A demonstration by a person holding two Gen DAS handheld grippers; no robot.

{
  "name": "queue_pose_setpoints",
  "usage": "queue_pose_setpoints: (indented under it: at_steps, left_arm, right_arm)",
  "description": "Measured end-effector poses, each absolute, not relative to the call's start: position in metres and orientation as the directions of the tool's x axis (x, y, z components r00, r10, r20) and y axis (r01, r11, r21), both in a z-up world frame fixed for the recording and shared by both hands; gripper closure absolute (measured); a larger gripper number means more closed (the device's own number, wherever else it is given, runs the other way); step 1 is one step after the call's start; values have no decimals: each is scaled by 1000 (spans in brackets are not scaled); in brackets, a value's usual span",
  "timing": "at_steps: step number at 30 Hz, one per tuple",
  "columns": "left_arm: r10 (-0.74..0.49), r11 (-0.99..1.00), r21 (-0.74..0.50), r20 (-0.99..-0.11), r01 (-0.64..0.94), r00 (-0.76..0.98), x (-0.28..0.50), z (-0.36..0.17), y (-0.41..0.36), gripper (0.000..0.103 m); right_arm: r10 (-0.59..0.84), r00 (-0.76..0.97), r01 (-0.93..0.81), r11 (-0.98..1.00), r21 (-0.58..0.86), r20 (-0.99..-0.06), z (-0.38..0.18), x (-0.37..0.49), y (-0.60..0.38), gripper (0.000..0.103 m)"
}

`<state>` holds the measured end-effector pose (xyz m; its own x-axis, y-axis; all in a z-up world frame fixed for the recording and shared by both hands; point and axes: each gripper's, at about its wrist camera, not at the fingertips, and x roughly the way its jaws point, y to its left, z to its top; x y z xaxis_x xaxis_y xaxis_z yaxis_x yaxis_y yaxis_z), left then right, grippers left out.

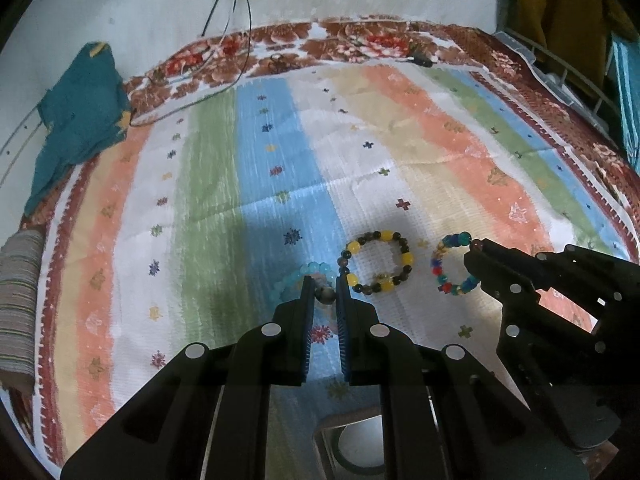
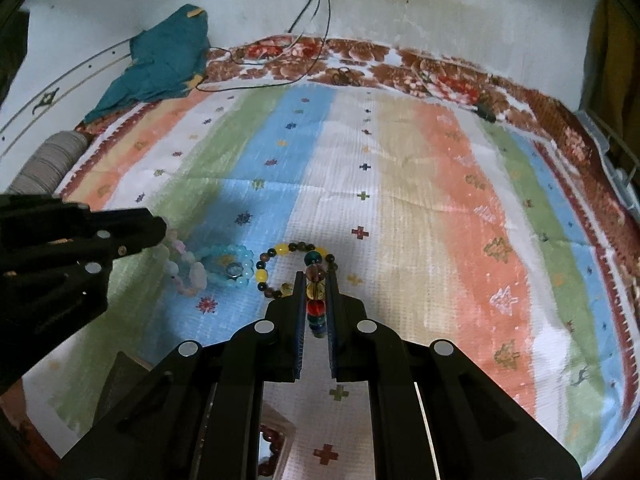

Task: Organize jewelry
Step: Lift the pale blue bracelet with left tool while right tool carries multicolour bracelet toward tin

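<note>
The left gripper (image 1: 325, 286) is seen closed on a round grey bead of a pale pink beaded bracelet (image 2: 185, 269), which trails beside a ring of translucent light-blue beads (image 2: 233, 267) on the ribbed, pastel-striped cloth (image 1: 248, 168). The right gripper (image 2: 316, 280) is clamped edge-on around a multicoloured bracelet (image 1: 454, 264) of glossy round beads. Between them, a circle of yellow and dark beads (image 1: 378, 262) is laid flat on a white stripe, near both tools.
</note>
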<state>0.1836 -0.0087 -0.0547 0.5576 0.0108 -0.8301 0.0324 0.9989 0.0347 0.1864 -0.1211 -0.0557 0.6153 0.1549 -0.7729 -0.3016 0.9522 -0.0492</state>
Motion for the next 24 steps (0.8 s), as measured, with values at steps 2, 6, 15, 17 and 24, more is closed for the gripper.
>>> queue_pose_setpoints:
  at_steps: [2, 6, 15, 17, 24]
  left_arm:
    - [10, 998, 41, -824, 41, 567, 181, -52, -11, 93]
    - [10, 998, 47, -808, 47, 589, 175, -45, -15, 93]
    - [16, 997, 64, -775, 53, 632, 158, -34, -21, 93]
    - [18, 996, 67, -762, 52, 648, 154, -30, -21, 93]
    - [-10, 998, 37, -739, 55, 674, 141, -18, -20, 93]
  right_arm:
    - [164, 615, -302, 953, -38, -771, -55, 185, -123, 93]
    - [179, 628, -310, 950, -33, -757, -51, 177, -124, 93]
    - [194, 651, -300, 954, -15, -734, -46, 164, -130, 93]
    - [204, 667, -299, 954, -8, -716, -42, 160, -132, 93]
    - [233, 681, -306, 952, 19, -694, -31, 150, -137, 93]
